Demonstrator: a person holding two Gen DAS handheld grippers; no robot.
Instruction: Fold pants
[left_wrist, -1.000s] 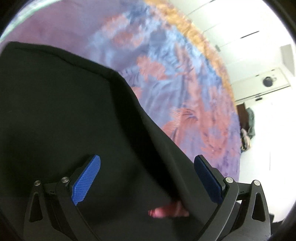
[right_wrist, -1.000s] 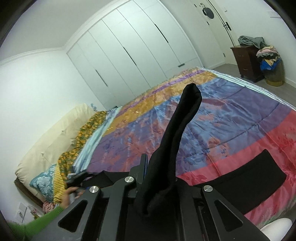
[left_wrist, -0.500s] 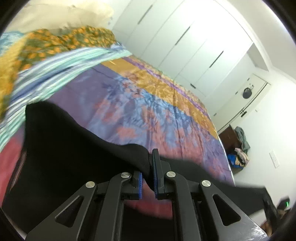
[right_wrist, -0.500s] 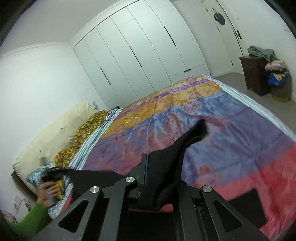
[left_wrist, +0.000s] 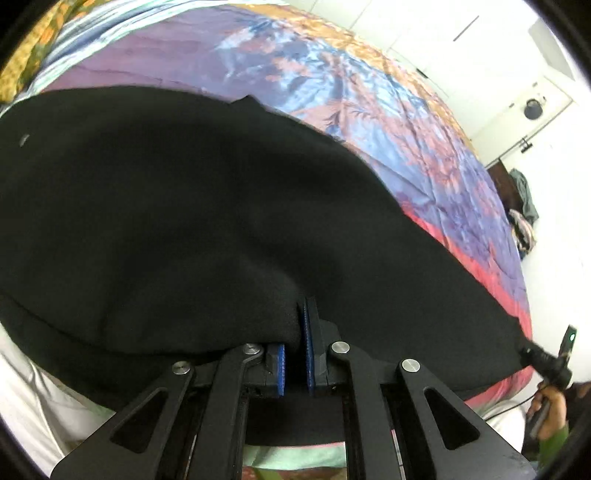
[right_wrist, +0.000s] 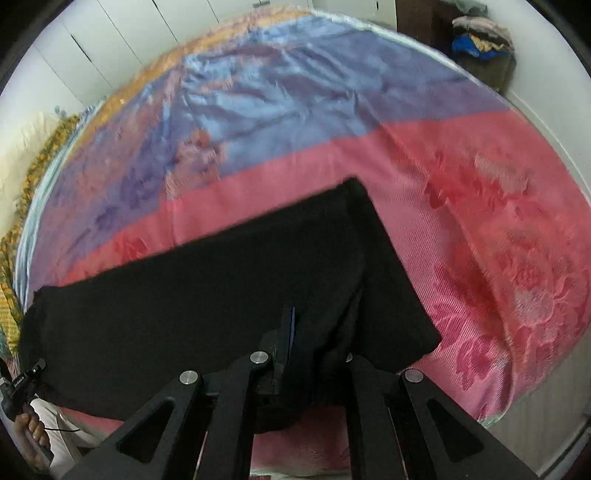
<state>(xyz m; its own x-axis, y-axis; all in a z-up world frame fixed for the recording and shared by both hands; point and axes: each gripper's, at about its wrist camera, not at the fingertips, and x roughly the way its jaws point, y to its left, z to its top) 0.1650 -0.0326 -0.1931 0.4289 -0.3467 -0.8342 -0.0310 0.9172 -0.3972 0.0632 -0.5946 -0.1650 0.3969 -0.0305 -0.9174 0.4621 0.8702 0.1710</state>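
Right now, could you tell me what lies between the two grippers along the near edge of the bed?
Only the black pants: in the right wrist view they stretch from the right gripper to the left gripper.

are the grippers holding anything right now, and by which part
Both hold the black pants. The left gripper pinches a raised fold at their near edge; the right gripper clamps bunched fabric near the end lying on the bedspread.

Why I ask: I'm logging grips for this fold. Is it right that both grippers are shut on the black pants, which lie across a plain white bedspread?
Not quite. The left gripper and right gripper are both shut on the black pants, but the bedspread is not plain white: it is patterned in pink, purple and blue bands. The right wrist view shows this most clearly.
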